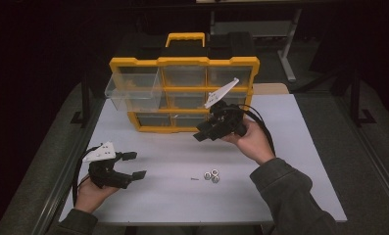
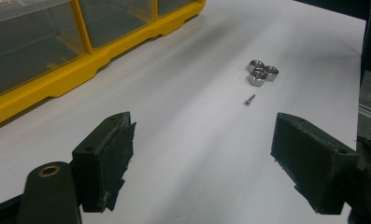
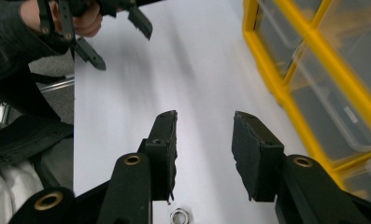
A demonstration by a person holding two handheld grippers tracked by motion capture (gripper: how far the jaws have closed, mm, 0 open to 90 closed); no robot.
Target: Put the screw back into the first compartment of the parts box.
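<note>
organiser (image 1: pixel 182 62): yellow frame, clear drawers, black back | worktop (image 1: pixel 290 161): plain white | nuts (image 1: pixel 212 175): shiny silver | screw (image 1: pixel 194 178): silver | left tool (image 1: pixel 133 165): black, white plate | right tool (image 1: pixel 200 133): black, white plate | sleeve (image 1: pixel 290 193): dark grey-green

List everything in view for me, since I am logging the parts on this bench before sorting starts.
organizer case: one, yellow frame with clear drawers, standing at the table's far side
pulled-out drawer: one, clear, sticking out at the case's upper left
hex nuts: three, silver, clustered on the table near the front
screw: one, small, silver, just beside the nuts
table: one, white top
left gripper: one, black, jaws open and empty, low over the table's left
right gripper: one, black, jaws apart and empty, held above the table in front of the case
</note>
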